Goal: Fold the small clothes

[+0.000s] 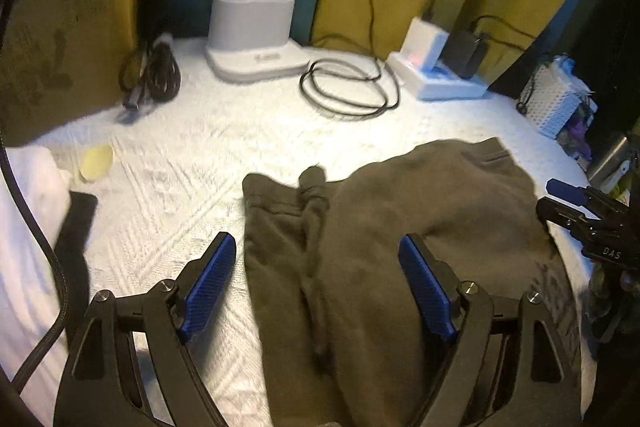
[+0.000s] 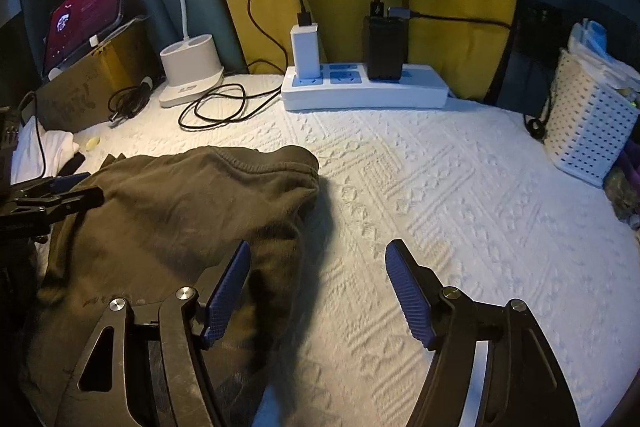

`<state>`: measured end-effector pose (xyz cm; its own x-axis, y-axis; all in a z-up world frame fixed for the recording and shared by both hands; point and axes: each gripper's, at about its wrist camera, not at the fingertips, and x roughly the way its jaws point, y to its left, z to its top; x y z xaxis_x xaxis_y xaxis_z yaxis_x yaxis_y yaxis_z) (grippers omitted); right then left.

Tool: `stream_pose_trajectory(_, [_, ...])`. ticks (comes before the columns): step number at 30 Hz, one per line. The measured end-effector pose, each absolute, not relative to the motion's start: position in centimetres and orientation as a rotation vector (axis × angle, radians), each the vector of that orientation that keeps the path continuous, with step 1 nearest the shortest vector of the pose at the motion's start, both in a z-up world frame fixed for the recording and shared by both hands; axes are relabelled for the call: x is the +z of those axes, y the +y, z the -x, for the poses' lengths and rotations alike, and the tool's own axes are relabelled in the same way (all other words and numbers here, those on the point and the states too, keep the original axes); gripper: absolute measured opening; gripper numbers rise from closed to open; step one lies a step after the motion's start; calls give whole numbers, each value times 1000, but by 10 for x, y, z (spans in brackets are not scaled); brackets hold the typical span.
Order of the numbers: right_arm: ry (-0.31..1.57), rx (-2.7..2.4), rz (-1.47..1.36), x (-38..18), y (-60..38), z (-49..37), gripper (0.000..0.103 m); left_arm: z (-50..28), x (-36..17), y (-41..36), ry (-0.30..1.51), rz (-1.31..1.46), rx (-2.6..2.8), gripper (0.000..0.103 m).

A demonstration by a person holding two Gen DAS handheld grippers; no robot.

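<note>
An olive-green garment [image 1: 420, 195] lies crumpled and partly doubled over on a white textured bedspread [image 1: 180, 147]. My left gripper [image 1: 318, 243] hangs open just above its left part, with cloth under the gap and neither pad pressing it. In the right wrist view the same garment [image 2: 180, 203] fills the lower left. My right gripper [image 2: 319, 247] is open at the garment's right edge: one finger is over the cloth, the other over the bare bedspread [image 2: 440, 187]. Each gripper shows at the edge of the other's view: the right gripper [image 1: 568, 199] and the left gripper [image 2: 60, 195].
Along the back stand a white lamp base [image 1: 252, 27], a coiled black cable [image 1: 348, 87] and a power strip [image 2: 364, 91] with chargers. A white perforated basket [image 2: 588, 123] sits far right. A cardboard box [image 1: 60, 47], white cloth [image 1: 28, 195] and a black strip [image 1: 76, 227] lie left.
</note>
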<state>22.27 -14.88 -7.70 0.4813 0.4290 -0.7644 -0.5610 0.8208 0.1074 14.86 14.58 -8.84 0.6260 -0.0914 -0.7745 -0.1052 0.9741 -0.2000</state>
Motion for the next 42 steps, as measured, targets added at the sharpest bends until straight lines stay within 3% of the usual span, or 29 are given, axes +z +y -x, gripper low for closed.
stream_pose_trajectory(13, [927, 712, 125, -96, -122, -239, 72, -158, -90, 126, 888, 186, -122, 82])
stream_pose_trajectory(21, [913, 747, 150, -97, -106, -239, 71, -160, -90, 103, 888, 107, -201, 60])
stream_pose_trajectory(26, [906, 791, 167, -97, -96, -232, 48, -160, -91, 93, 891, 71, -234, 40])
stream_pose_trajectory(27, [904, 791, 171, -97, -95, -231, 46, -160, -91, 92, 890, 70, -235, 38])
stream_pose_trajectory(29, [903, 810, 167, -97, -93, -227, 30, -159, -90, 89, 886, 63, -240, 32])
stream_pose_trajectory(31, [898, 817, 165, -96, -92, -223, 24, -157, -88, 87, 875, 52, -237, 28])
stream_pose_trajectory(42, [773, 809, 164, -58, -110, -187, 19, -126, -50, 73, 749, 45, -208, 25])
